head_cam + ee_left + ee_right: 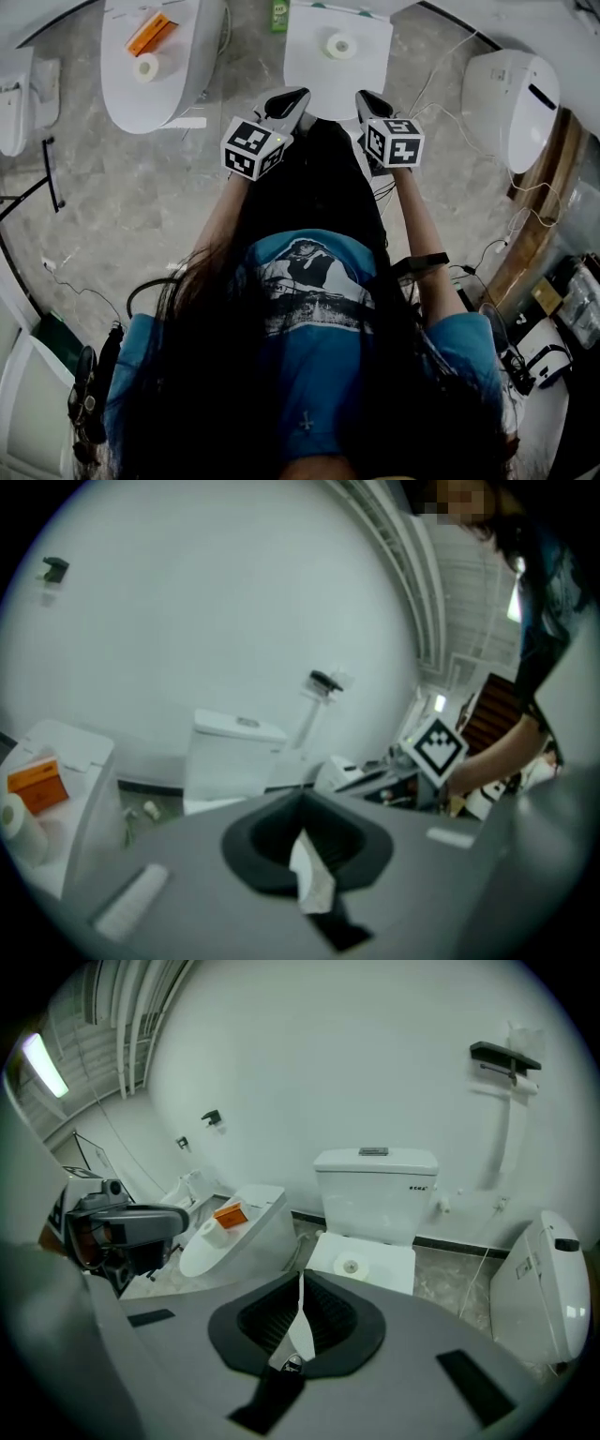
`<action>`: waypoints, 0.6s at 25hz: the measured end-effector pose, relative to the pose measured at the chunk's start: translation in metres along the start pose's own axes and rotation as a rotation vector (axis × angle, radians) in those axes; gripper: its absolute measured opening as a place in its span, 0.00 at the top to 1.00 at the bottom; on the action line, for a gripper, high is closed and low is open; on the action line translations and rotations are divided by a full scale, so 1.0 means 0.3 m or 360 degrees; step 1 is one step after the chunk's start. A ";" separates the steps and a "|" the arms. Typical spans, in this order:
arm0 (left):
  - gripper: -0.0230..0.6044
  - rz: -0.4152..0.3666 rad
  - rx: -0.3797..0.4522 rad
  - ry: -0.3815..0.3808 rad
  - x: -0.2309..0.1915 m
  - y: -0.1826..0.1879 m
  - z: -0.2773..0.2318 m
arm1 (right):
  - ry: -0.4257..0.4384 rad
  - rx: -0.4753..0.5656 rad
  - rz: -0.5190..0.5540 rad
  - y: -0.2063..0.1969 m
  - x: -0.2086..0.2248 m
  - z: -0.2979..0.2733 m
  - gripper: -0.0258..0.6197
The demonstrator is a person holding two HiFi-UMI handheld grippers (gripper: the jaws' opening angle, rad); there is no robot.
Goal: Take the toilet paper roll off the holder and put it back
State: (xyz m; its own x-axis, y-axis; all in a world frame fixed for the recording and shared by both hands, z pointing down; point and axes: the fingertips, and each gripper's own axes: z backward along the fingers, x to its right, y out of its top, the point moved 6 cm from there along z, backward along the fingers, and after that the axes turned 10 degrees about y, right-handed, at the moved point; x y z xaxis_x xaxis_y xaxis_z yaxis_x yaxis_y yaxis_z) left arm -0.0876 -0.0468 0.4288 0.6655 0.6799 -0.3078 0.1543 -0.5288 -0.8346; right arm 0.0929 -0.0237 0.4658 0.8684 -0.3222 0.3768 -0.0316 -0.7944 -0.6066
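Closest to me, the person [309, 375] w/ long dark hair & a blue shirt is standing, holding both tongs out front. The L gripper [286, 101] & R gripper [372, 103] are both pressed together. A thin white sliver is showing at each seam, can't tell what.

The TP roll [523, 1083] is hanging under the black holder [504, 1055] high on the wall, well apart from both tongs. So I'm guessing taking off & putting back are both left.

The middle toilet [314, 70] is standing btwn person & wall, in the way. A side toilet [141, 103] is sitting left, wires [441, 108] are lying on the floor, a spare roll [340, 45] is resting on the middle lid.
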 end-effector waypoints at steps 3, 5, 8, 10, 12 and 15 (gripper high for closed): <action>0.96 0.0025 -0.0023 0.0034 -0.035 -0.016 -0.039 | -0.0022 -0.0041 -0.0016 0.016 0.084 -0.079 0.93; 0.96 0.0037 -0.0043 0.0072 -0.057 -0.025 -0.067 | 0.0002 -0.0103 0.0035 0.024 0.136 -0.139 0.93; 0.96 0.0061 -0.0053 0.0128 -0.090 -0.023 -0.113 | 0.0045 -0.0215 0.0151 0.035 0.214 -0.238 0.84; 0.96 0.0072 -0.0047 0.0160 -0.113 -0.014 -0.147 | 0.0080 -0.0279 0.0212 0.045 0.262 -0.306 0.75; 0.96 0.0086 -0.0040 0.0188 -0.133 -0.007 -0.187 | 0.0098 -0.0338 0.0299 0.049 0.312 -0.373 0.73; 0.96 0.0103 -0.0035 0.0217 -0.154 -0.007 -0.256 | 0.0140 -0.0487 0.0534 0.027 0.373 -0.475 0.57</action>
State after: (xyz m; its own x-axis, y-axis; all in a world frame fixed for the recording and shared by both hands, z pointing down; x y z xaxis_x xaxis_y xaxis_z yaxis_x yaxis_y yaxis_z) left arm -0.0626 -0.1162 0.4797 0.7673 0.5695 -0.2947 0.1229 -0.5816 -0.8041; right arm 0.1194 -0.1398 0.6028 0.7402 -0.6197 0.2611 -0.4600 -0.7498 -0.4756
